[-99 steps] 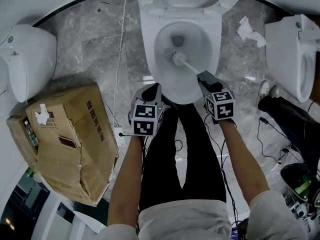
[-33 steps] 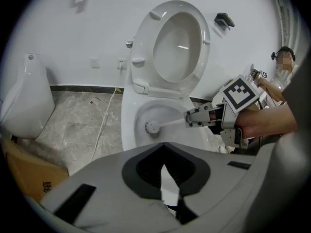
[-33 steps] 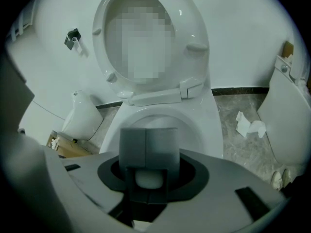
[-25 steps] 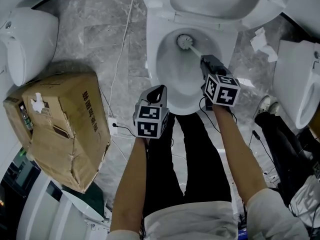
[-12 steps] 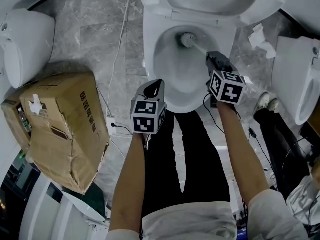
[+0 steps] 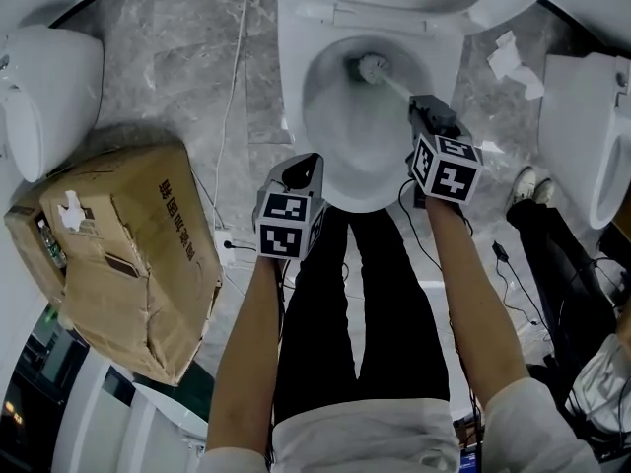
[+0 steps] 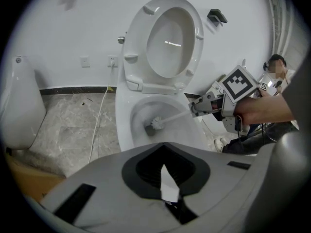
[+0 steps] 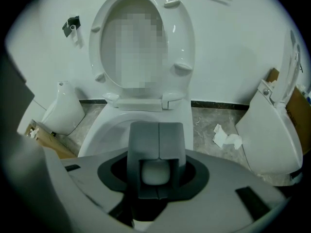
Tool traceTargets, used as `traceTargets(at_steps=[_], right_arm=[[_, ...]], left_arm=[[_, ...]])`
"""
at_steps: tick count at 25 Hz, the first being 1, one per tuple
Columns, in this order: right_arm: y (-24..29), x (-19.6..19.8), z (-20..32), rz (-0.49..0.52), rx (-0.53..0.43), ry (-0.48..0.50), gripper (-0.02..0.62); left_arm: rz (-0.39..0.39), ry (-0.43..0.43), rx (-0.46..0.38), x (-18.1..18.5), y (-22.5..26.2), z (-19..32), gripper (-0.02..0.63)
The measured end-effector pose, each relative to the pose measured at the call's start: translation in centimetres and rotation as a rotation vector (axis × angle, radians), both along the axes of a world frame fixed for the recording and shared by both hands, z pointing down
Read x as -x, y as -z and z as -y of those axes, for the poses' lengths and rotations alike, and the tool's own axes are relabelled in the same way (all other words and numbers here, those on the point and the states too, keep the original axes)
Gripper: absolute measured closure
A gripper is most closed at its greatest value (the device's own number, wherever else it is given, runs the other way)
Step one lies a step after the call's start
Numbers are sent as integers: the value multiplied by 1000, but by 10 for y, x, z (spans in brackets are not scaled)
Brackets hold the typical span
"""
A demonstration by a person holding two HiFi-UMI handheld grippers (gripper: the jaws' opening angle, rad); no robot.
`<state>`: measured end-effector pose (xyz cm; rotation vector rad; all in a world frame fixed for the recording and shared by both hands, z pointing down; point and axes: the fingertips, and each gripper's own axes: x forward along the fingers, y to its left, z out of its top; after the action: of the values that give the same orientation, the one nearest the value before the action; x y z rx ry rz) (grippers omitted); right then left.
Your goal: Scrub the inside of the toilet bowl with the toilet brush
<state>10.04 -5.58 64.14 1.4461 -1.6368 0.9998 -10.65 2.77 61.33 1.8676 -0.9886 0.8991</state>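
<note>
Toilet bowl [image 6: 296, 106] stands at the far edge of the marble floor [image 6: 177, 67], against the wall, its seat [image 7: 167, 2] raised. Left of it on the floor lies a dented box [image 6: 128, 254], one side close to the person's legs. A white fixture [image 6: 49, 97] sits beyond the box at the floor's left edge, and a second toilet [image 6: 582, 126] stands at the right edge. The right gripper [image 6: 422, 104] hangs over the bowl's right rim, pointing steeply down. Its jaws are clamped on the end of the brush [image 6: 389, 79] handle, which fills the notch between the pads. The left gripper [image 6: 302, 170] hovers at the bowl's near-left rim, apart from the brush, its jaws drawn together with only a pale sliver between them and nothing held. The brush slants from the right rim down into the bowl, its bristle head at the back wall just below the seat hinge. Crumpled paper [image 6: 513, 62] lies on the floor between the two toilets. A thin cable [image 6: 235, 87] runs along the floor left of the bowl.
</note>
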Motion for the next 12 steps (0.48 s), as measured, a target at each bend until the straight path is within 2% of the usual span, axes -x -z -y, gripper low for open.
traceTargets(at_steps=[12], right_arm=[[2, 4, -33, -32, 11, -57, 407]], left_arm=[[-12, -85, -25, 13, 2, 2, 580]])
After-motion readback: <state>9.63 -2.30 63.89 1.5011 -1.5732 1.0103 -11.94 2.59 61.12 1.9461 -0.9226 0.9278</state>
